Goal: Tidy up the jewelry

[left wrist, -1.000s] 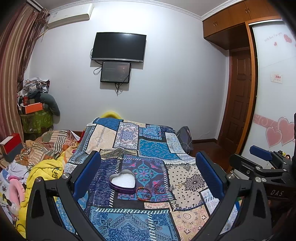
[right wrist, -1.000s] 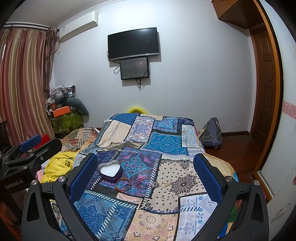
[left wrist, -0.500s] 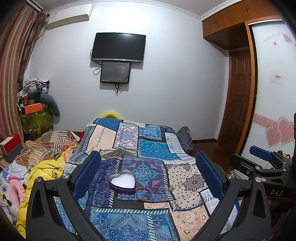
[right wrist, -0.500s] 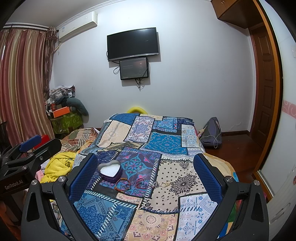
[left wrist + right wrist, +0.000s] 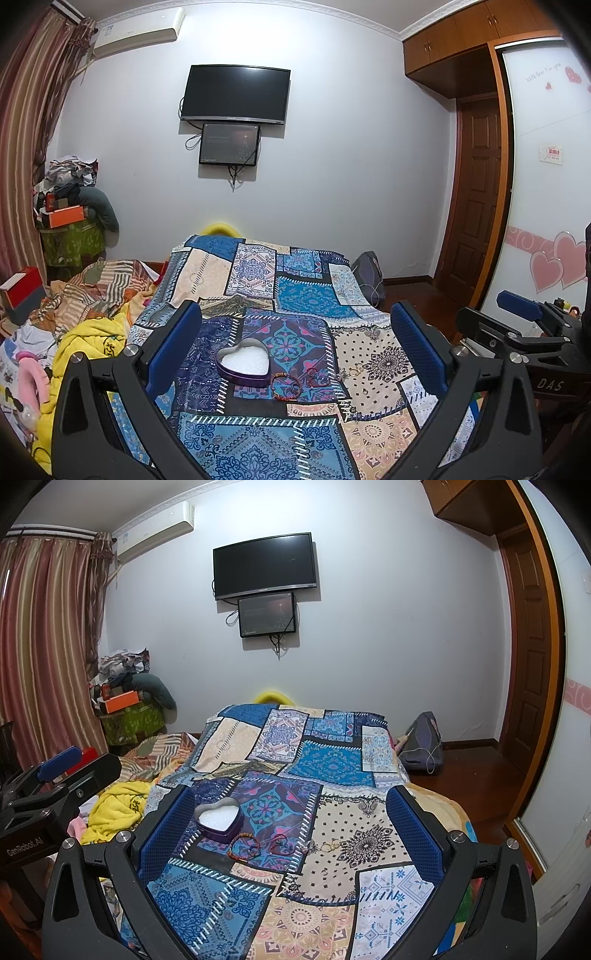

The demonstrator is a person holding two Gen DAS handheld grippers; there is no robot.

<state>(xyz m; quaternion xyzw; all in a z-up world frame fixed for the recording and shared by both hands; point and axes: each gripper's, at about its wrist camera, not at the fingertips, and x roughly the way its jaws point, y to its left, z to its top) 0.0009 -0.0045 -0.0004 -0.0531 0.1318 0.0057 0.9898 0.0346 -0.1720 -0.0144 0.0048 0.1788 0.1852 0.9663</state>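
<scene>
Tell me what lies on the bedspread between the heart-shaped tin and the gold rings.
Two bracelets: a beaded bracelet beside the heart-shaped tin, then a red cord bracelet toward the gold rings; right wrist view.

Open bedspread [image 5: 303, 435] around heart tin [image 5: 242, 361]

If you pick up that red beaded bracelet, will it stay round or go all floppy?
Probably floppy: the red beaded bracelet looks like small beads on a cord, lying slightly uneven on the patchwork bedspread. It seems thin and likely light, so it would droop from one pinched point and might slip.
</scene>
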